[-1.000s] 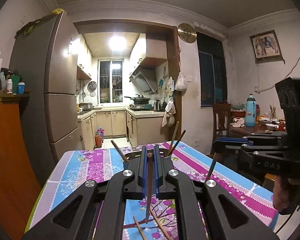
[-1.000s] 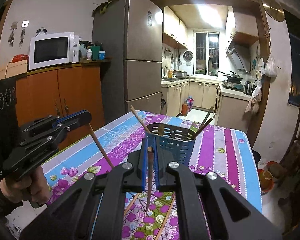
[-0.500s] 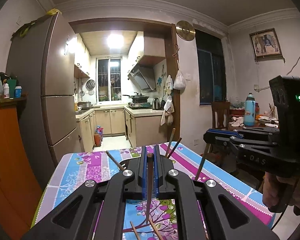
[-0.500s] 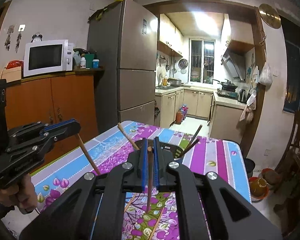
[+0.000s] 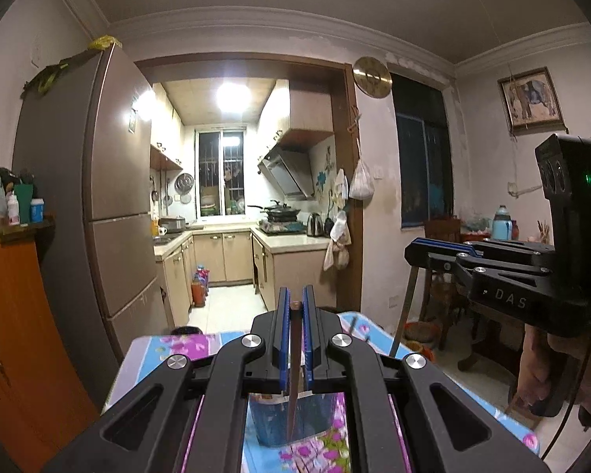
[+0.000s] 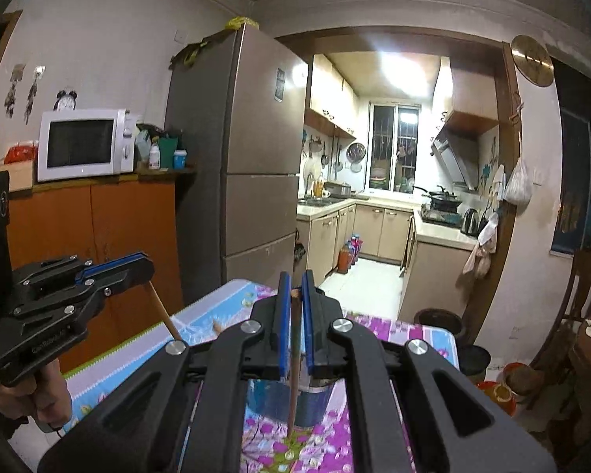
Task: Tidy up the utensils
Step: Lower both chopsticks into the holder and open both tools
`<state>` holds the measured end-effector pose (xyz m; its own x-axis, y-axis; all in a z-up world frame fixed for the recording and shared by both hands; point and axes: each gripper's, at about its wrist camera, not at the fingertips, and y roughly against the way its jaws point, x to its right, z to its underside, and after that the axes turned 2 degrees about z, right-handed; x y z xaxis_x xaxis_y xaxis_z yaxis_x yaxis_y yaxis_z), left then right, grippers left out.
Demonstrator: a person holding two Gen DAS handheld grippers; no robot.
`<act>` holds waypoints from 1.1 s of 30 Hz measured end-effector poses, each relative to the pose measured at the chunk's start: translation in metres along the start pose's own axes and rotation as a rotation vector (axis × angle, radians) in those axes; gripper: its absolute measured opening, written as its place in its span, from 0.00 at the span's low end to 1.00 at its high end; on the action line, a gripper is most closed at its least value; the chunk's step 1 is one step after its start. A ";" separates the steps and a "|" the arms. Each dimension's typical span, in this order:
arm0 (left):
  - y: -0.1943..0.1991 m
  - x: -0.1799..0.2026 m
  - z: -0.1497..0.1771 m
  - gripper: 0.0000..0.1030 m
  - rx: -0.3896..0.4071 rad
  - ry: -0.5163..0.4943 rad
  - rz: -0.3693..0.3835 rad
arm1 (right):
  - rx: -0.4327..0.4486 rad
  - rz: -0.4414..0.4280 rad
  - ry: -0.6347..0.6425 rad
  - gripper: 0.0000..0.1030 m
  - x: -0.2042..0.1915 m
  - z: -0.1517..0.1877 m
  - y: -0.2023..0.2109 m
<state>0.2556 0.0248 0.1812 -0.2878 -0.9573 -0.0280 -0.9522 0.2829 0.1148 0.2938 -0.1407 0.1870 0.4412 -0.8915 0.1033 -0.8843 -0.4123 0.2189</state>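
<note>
Left claw (image 5: 294,305) clenched on thin brown wooden chopstick (image 5: 292,378); right claw (image 6: 293,289) clenched on another brown chopstick (image 6: 294,358), above blue perforated holder (image 6: 315,400).

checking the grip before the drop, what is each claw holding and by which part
Each claw pinches one thin brown wooden chopstick near its top end: left claw, chopstick; right claw, chopstick.

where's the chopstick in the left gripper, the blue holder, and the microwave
chopstick (image 5: 293,370), left wrist view, mid shaft below the pads
blue holder (image 5: 272,421), left wrist view, side wall
microwave (image 6: 80,144), right wrist view, dark door glass
</note>
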 end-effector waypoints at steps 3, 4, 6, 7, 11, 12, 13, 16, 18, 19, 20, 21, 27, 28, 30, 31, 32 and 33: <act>-0.008 -0.004 -0.021 0.07 0.017 0.004 -0.010 | 0.011 0.002 -0.002 0.04 0.006 -0.019 -0.007; -0.010 -0.005 -0.026 0.07 0.022 0.006 -0.012 | 0.013 0.005 0.001 0.04 0.008 -0.026 -0.011; -0.019 -0.009 -0.039 0.07 0.031 0.009 -0.022 | 0.018 0.012 0.008 0.04 0.011 -0.036 -0.019; -0.023 -0.009 -0.044 0.07 0.036 0.007 -0.027 | 0.021 0.015 0.010 0.04 0.013 -0.041 -0.024; -0.040 -0.012 -0.055 0.07 0.049 0.002 -0.034 | 0.026 0.021 0.003 0.04 0.022 -0.054 -0.043; -0.046 -0.013 -0.055 0.07 0.049 0.002 -0.035 | 0.025 0.020 -0.002 0.04 0.025 -0.054 -0.049; -0.051 -0.013 -0.054 0.07 0.048 0.002 -0.036 | 0.022 0.019 -0.009 0.04 0.026 -0.054 -0.054; -0.072 -0.015 -0.047 0.07 0.026 0.008 -0.036 | 0.006 0.012 -0.029 0.04 0.032 -0.048 -0.072; -0.083 -0.016 -0.039 0.07 0.010 0.002 -0.040 | -0.014 0.006 -0.041 0.04 0.036 -0.039 -0.085; -0.090 -0.016 -0.034 0.07 -0.001 0.001 -0.040 | -0.020 0.006 -0.043 0.04 0.036 -0.036 -0.089; -0.094 -0.018 -0.032 0.07 -0.009 0.003 -0.040 | -0.028 0.004 -0.045 0.04 0.038 -0.032 -0.094; -0.101 -0.019 -0.025 0.07 -0.023 0.008 -0.040 | -0.036 0.003 -0.048 0.04 0.038 -0.028 -0.099; -0.127 -0.033 -0.006 0.07 -0.079 0.038 -0.046 | -0.077 -0.004 -0.072 0.04 0.042 -0.011 -0.120; -0.130 -0.036 -0.004 0.07 -0.088 0.044 -0.046 | -0.088 -0.004 -0.073 0.04 0.043 -0.007 -0.124; -0.137 -0.041 0.003 0.07 -0.106 0.053 -0.050 | -0.102 -0.005 -0.073 0.04 0.042 -0.003 -0.130; -0.139 -0.043 0.006 0.07 -0.114 0.055 -0.051 | -0.109 -0.005 -0.072 0.04 0.041 0.000 -0.133; -0.142 -0.045 0.007 0.07 -0.120 0.057 -0.052 | -0.112 -0.005 -0.072 0.04 0.042 0.000 -0.134; -0.144 -0.047 0.010 0.07 -0.129 0.059 -0.054 | -0.115 -0.007 -0.073 0.04 0.041 0.001 -0.135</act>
<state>0.4056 0.0293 0.1563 -0.2262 -0.9739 0.0201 -0.9441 0.2242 0.2417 0.4316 -0.1220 0.1607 0.4309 -0.9018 0.0315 -0.8563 -0.3977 0.3296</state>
